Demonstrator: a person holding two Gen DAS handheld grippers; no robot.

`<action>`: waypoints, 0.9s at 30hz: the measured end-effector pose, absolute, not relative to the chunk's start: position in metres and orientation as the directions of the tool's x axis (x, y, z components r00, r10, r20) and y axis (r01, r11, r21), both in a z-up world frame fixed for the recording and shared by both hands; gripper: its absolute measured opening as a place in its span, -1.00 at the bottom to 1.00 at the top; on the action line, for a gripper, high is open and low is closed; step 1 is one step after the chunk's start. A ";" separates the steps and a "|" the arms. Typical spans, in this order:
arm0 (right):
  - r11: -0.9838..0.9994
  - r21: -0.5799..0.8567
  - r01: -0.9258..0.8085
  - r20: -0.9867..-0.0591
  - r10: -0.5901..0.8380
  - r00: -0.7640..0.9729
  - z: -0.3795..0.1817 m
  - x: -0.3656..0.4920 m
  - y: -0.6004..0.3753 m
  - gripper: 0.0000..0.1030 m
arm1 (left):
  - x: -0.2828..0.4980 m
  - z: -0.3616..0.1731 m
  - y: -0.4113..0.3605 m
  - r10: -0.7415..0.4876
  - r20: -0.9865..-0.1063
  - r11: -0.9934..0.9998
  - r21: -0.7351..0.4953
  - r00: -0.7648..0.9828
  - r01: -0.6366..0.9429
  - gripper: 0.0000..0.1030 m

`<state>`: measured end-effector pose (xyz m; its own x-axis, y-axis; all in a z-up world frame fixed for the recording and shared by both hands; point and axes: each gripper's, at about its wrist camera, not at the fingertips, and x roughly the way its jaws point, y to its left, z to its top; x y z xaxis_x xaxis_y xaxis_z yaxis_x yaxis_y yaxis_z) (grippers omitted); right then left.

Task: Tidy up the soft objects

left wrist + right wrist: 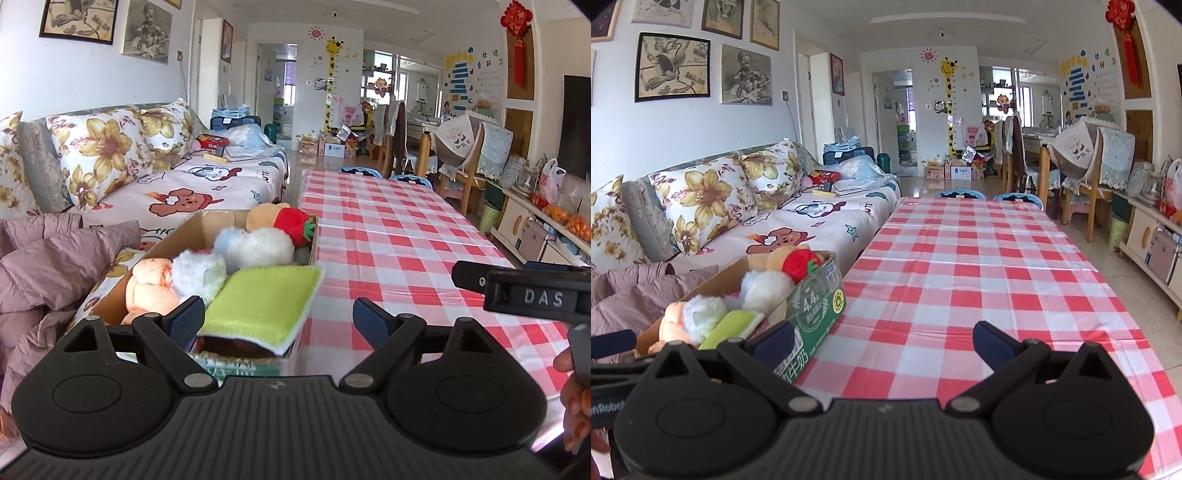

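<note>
A cardboard box (207, 225) stands at the left edge of the checked table (388, 236). It holds several plush toys: a red strawberry (293, 221), a white fluffy ball (258, 247), a pink plush (149, 288). A green sponge cloth (262, 302) lies on the box's near end. My left gripper (279, 325) is open, with the cloth's near edge between its fingers. My right gripper (882, 341) is open and empty over the table, just right of the box (816, 299). The right gripper's body shows in the left wrist view (532, 291).
A sofa (798, 221) with flowered cushions and a mauve quilt (48, 269) runs along the table's left side. Chairs (1086, 173) stand beyond the table's far end. A low cabinet (1152, 240) with bags stands at the right.
</note>
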<state>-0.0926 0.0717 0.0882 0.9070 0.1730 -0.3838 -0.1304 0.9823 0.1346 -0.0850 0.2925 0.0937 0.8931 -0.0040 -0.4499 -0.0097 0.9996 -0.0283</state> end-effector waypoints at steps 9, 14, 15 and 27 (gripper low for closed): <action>0.981 0.138 -0.136 -0.372 0.178 0.911 0.089 -0.125 0.082 0.98 | -0.101 0.094 0.293 0.003 -0.426 0.999 -0.046 0.905 -0.025 1.00; 0.979 0.145 -0.143 -0.372 0.188 0.909 0.090 -0.133 0.086 0.98 | -0.104 0.094 0.291 0.010 -0.406 0.999 -0.045 0.914 -0.031 1.00; 0.978 0.147 -0.147 -0.370 0.192 0.909 0.090 -0.135 0.087 0.98 | -0.104 0.093 0.290 0.011 -0.404 0.999 -0.042 0.915 -0.030 1.00; 0.978 0.116 -0.171 -0.361 0.202 0.910 0.089 -0.145 0.100 0.98 | -0.103 0.088 0.287 0.021 -0.392 0.999 -0.018 0.920 -0.031 1.00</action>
<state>-0.1452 0.1001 0.0886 0.9104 0.2022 -0.3610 -0.1712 0.9784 0.1162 -0.1028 0.2875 0.0878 0.9199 0.0213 -0.3917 -0.0309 0.9994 -0.0182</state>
